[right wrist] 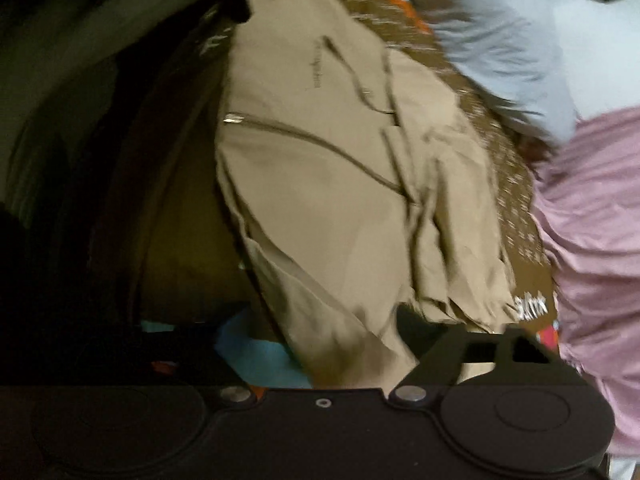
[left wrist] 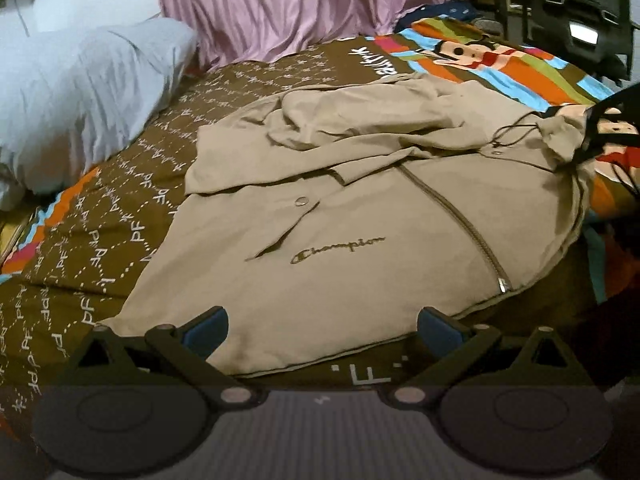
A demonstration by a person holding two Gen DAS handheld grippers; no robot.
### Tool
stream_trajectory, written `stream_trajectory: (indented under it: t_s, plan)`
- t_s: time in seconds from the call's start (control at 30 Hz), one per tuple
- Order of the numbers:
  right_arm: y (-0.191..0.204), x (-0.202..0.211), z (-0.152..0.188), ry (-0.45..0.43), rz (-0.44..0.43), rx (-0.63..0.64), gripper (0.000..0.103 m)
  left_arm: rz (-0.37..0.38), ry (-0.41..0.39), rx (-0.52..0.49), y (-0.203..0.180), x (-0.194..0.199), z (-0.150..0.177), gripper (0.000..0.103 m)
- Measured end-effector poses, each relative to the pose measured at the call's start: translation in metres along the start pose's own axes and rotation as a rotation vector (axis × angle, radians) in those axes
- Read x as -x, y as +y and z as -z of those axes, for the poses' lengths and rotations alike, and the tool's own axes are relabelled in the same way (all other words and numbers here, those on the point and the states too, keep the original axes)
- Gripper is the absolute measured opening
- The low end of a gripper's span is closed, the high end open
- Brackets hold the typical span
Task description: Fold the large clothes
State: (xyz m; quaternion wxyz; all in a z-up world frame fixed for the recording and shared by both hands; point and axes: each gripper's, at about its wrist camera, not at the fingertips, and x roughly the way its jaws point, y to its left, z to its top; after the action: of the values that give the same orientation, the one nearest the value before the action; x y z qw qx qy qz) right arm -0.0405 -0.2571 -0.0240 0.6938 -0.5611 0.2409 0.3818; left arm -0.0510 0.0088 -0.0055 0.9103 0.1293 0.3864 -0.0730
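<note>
A tan zip-up jacket (left wrist: 360,208) with a "Champion" logo lies front-up on a brown patterned bedspread (left wrist: 120,216), its sleeve folded across the chest. My left gripper (left wrist: 322,330) is open at the jacket's hem, its blue pads (left wrist: 208,330) wide apart and not pressing the cloth. At the hood end, the right gripper (left wrist: 604,128) shows as a black shape beside the drawstrings. The right wrist view is blurred: the right gripper (right wrist: 320,328) has its jaws apart with jacket (right wrist: 320,200) cloth lying between them. Its left finger is lost in the dark.
A pale blue-grey pillow (left wrist: 80,92) lies at the bed's far left, and pink draped cloth (left wrist: 300,12) hangs behind. The striped cartoon part of the bedspread (left wrist: 480,56) extends to the right. A black chair (left wrist: 580,12) stands past the bed.
</note>
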Motion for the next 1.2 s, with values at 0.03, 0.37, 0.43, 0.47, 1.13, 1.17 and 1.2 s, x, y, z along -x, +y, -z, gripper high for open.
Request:
stream_trajectory:
  t_s: [0.03,0.37,0.43,0.47,1.13,1.17,1.2]
  plan:
    - [-0.002,-0.001,-0.001,0.0,-0.014,0.0,0.044,0.009,-0.005,-0.011,-0.001,0.001,0.001,0.102]
    - [-0.076,0.047,0.009,-0.18,0.067,-0.525,0.024,-0.1,0.005,-0.211,-0.029,-0.02,-0.006,0.097]
    - [-0.091,0.055,0.012,-0.207,0.088,-0.587,0.024,-0.166,0.031,-0.179,-0.021,-0.028,-0.013,0.09]
    - [-0.094,0.058,0.014,-0.213,0.101,-0.599,0.024,-0.194,0.042,-0.147,-0.013,-0.03,-0.015,0.085]
    - [-0.017,0.027,0.027,0.024,0.089,-0.331,0.06,-0.328,-0.035,-0.113,0.035,-0.016,-0.006,0.009]
    - [-0.016,0.025,0.029,0.027,0.09,-0.337,0.059,-0.331,-0.047,-0.101,0.035,-0.014,-0.007,0.009]
    - [-0.016,0.024,0.032,0.022,0.089,-0.351,0.058,-0.333,-0.052,-0.094,0.036,-0.012,-0.008,0.009]
